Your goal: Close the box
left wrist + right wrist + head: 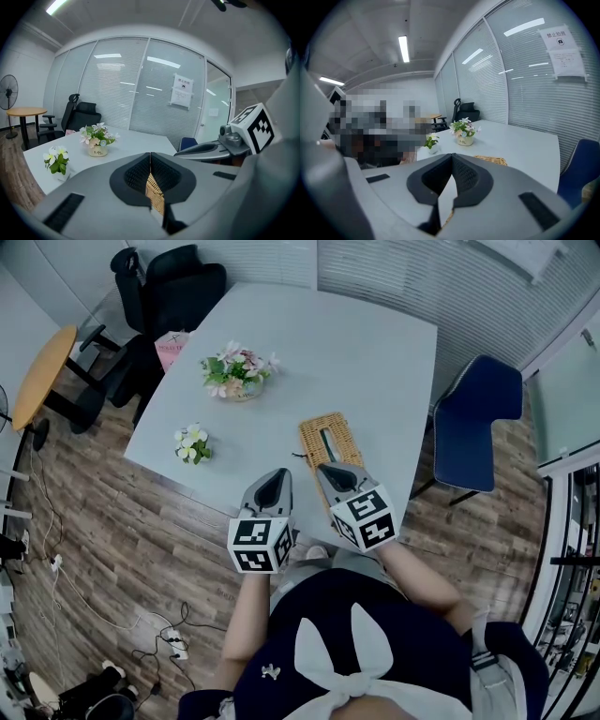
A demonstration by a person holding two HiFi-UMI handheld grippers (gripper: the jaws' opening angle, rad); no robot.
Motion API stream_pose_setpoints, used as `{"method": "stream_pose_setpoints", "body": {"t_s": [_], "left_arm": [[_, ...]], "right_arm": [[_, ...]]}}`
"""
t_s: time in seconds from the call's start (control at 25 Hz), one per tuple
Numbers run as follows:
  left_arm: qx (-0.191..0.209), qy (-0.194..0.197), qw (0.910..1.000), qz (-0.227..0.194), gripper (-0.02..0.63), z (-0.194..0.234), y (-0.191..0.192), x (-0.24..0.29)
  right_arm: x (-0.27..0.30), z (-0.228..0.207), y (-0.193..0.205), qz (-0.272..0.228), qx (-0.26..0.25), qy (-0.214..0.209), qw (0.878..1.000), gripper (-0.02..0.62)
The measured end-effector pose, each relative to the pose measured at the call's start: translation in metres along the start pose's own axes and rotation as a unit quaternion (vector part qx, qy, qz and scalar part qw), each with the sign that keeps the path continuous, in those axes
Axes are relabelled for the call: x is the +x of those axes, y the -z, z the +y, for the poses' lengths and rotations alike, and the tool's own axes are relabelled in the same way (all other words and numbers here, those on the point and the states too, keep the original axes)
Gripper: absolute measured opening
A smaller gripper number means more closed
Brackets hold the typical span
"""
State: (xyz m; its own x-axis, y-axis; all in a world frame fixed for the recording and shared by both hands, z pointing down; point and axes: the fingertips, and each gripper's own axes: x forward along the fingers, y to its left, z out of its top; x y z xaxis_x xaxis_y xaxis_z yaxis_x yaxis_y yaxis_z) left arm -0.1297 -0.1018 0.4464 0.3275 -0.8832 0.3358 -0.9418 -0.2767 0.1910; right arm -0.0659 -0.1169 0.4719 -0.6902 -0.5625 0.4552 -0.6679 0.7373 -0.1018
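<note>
Left gripper (150, 154) and right gripper (451, 155) hover with jaws pressed together on nothing, just short of the woven box (330, 439) at the table's (375, 352) near edge. Its wicker looks light, stiff and grippy, and the slotted top seems to lie flat; the lid's edge looks the best hold.

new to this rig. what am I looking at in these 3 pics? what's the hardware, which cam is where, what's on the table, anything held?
No robot: a person holds a handheld claw in each hand. The head view looks steeply down from a camera on the person's head. The other two cameras ride on the left claw and the right claw, each looking along its own jaws. Both pairs of jaws are together, holding nothing. On the grey table sit a woven box, a large flower pot and a small flower pot. The right claw hangs by the box's near end.
</note>
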Motion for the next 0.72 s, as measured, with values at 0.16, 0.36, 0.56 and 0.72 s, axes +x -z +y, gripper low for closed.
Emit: {"method": "stream_pose_setpoints", "body": {"t_s": [0.16,0.36,0.56,0.72], "left_arm": [[0.008,0.004,0.9999,-0.004,0.023,-0.008,-0.004,-0.001],[0.009,0.009,0.9999,-0.005,0.023,-0.014,-0.004,-0.004],[0.013,0.009,0.9998,-0.010,0.023,-0.019,-0.006,-0.009],[0.012,0.009,0.9998,-0.013,0.023,-0.022,-0.005,-0.014]], "right_arm": [[-0.005,0.003,-0.002,0.000,-0.005,-0.003,1.000,0.002],[-0.010,0.005,-0.004,-0.006,-0.009,-0.002,1.000,0.002],[-0.015,0.010,-0.004,-0.009,-0.012,-0.002,1.000,0.002],[-0.019,0.013,-0.004,-0.012,-0.015,-0.001,1.000,0.002]]}}
